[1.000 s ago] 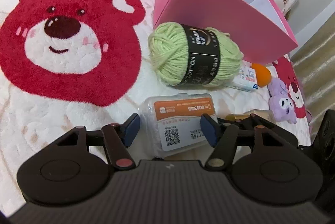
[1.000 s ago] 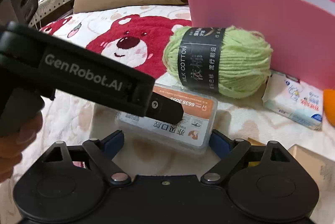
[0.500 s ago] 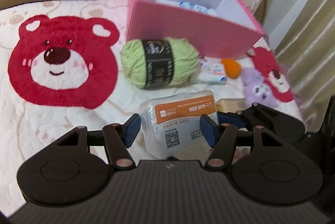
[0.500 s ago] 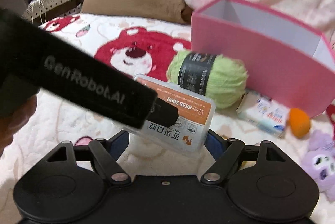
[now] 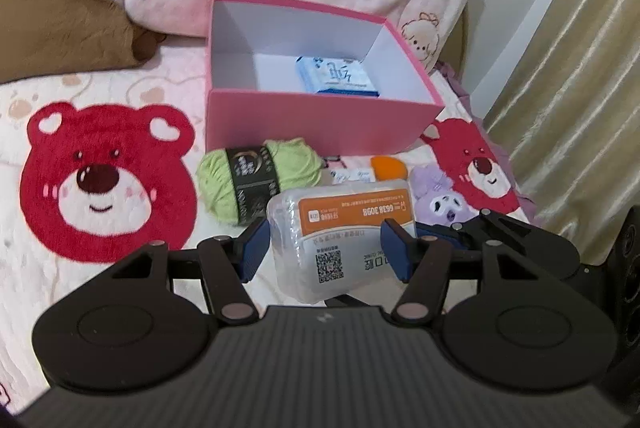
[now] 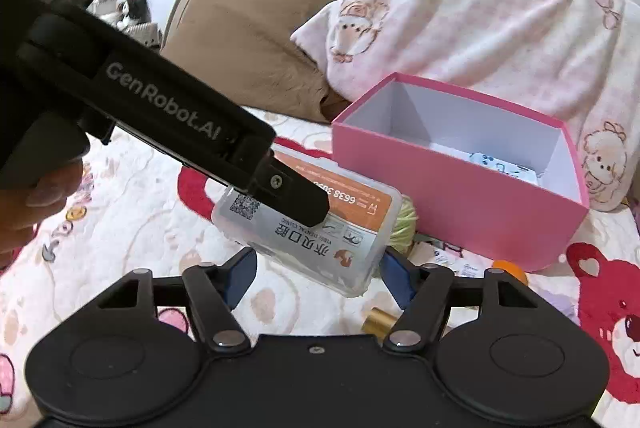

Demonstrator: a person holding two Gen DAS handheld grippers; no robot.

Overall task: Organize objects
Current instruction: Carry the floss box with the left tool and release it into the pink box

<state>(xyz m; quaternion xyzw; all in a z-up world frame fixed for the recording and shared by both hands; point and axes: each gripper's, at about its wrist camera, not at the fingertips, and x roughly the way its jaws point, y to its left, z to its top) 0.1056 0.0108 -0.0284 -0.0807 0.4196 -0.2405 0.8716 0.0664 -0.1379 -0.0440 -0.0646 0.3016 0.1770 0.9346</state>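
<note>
Lifting step under way: the left gripper is clenched on a clear plastic flat case with an orange-and-white label, blue pads on its two long sides, case clear of the bedspread. The right gripper has just been closing, the case's near corner between its jaws; whether its pads press on it I cannot tell. A hand shows at the left edge of the right wrist view. The label, seen upside down, reads "6638 3098", with a QR code and small print too fine to read; the left gripper's finger carries "GenRobot.AI". Just beyond the left gripper's tips lie a pale green yarn ball with a black paper band, an orange rounded item and a purple plush toy. Farther ahead stands the open pink cardboard box, with a blue-and-white packet inside. Next move, likely: carry the case forward over the near wall, lower, release; keep it level to clear the rim.
</note>
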